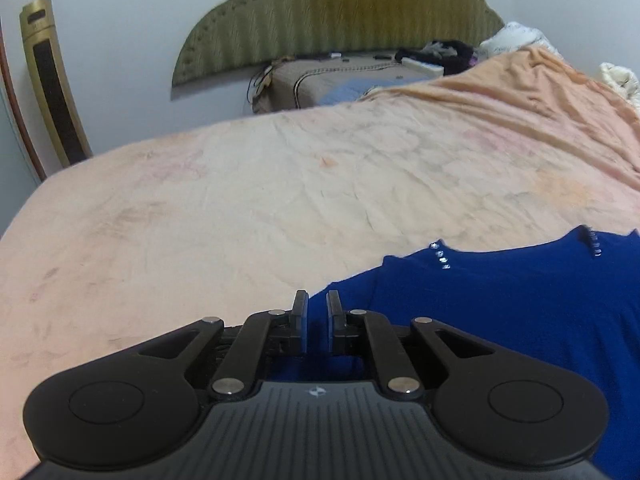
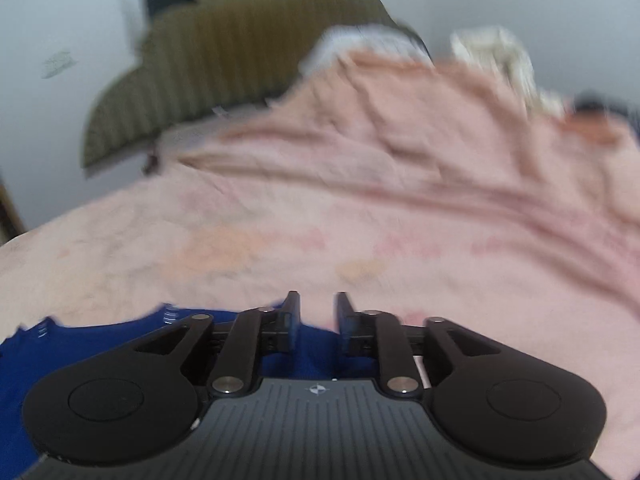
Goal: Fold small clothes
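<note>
**Reading a blurred right view and a cut-off garment**

Your right wrist view is smeared by blur, so little in it is sharp. The blue top (image 1: 520, 320) is never seen whole. In the left wrist view it runs out of frame to the right and under your left gripper (image 1: 317, 296). In the right wrist view only a strip of it shows at lower left, mostly hidden by the right gripper (image 2: 317, 298).

The left gripper's fingers stand almost closed, with a thin slit between the pads. Blue cloth shows in that slit, right at the garment's left edge. You cannot tell from this angle whether the pads actually pinch it.

The right gripper's fingers stand apart with a clear gap. The top's cloth and the blanket (image 1: 240, 200) show behind it, and nothing visibly touches the pads.

The top lies spread on the blanket, on the near side of the bed. It is a smooth, deep-blue knit with a wavy neckline edge. Two short rows of shiny studs (image 1: 441, 256) sit along that edge.

The blanket is soft, peach-pink and faintly patterned. It is fairly flat on the left and bunches into long folds toward the right.

Behind it rises a scalloped, olive, ribbed headboard (image 1: 340, 4). The clutter (image 1: 440, 50) at its foot is too small to identify.
</note>
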The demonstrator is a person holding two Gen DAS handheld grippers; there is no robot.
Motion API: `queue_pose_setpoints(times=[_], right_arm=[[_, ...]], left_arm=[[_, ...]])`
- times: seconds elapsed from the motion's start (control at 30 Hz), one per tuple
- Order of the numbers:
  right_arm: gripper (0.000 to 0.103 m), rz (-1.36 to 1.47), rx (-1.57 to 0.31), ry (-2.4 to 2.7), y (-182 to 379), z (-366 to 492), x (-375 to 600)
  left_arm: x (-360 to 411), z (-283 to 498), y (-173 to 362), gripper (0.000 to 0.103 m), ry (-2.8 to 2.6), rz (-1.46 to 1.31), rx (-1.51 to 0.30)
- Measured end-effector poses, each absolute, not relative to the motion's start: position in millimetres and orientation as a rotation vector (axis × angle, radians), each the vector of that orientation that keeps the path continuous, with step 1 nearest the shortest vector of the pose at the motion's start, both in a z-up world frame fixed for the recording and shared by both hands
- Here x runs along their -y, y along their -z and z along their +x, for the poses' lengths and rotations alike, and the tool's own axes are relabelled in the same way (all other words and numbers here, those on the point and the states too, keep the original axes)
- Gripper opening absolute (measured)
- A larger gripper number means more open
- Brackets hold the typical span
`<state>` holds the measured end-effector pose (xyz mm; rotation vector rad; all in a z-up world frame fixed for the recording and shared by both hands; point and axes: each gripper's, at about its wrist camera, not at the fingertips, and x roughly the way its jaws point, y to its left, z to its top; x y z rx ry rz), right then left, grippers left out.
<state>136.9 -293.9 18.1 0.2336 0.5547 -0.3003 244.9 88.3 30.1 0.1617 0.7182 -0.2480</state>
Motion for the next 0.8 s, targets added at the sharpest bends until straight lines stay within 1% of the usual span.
queue_pose_setpoints(times=[0.03,0.07,0.17,0.27,0.37,0.43,0.47,0.5,0.53,0.63,0.73,0.77,0.8], right_arm=[[0.042,0.181,-0.558,0.250,-23.5,131.6,281.2],[0.058,0.134,-0.579,0.180,-25.2,128.5,267.6],[0.060,0.047,-0.666,-0.011,-14.1,124.4,232.6],[0.063,-0.038,-0.749,0.051,7.1,128.8,218.9],[0.065,0.004,-0.723,0.185,2.5,112.6,231.6],[0.067,0.021,-0.677,0.226,-8.4,89.6,232.8],[0.070,0.023,-0.661,0.221,-12.4,77.3,230.3],[0.073,0.026,-0.653,0.186,-13.6,65.9,226.0],[0.073,0.028,-0.661,0.134,-11.5,57.4,221.8],[0.075,-0.039,-0.733,0.039,0.8,36.1,203.9],[0.080,-0.179,-0.765,0.150,11.1,12.6,201.9],[0.084,-0.178,-0.755,0.176,8.8,2.7,206.3],[0.084,-0.166,-0.757,0.205,5.0,-4.6,210.6]], left_arm=[[-86.4,239.4,-32.8,0.009,0.279,0.156,-0.720],[-84.8,232.4,-33.7,0.009,0.309,0.156,-0.724],[-70.6,218.7,-20.7,0.009,0.324,0.263,-0.744],[-75.2,211.6,-6.7,0.009,0.201,0.332,-0.771],[-91.9,176.0,-20.6,0.009,0.237,0.255,-0.732],[-88.8,147.5,-25.8,0.009,0.310,0.258,-0.714],[-83.2,134.8,-24.0,0.012,0.355,0.283,-0.715],[-77.9,122.7,-18.7,0.017,0.386,0.324,-0.718],[-75.4,114.6,-11.9,0.019,0.390,0.359,-0.717],[-83.8,104.0,2.5,0.019,0.344,0.403,-0.702],[-100.6,99.1,-5.1,0.019,0.300,0.361,-0.728],[-104.3,94.7,-8.1,0.019,0.283,0.365,-0.724],[-106.6,91.1,-10.6,0.020,0.277,0.370,-0.711]])
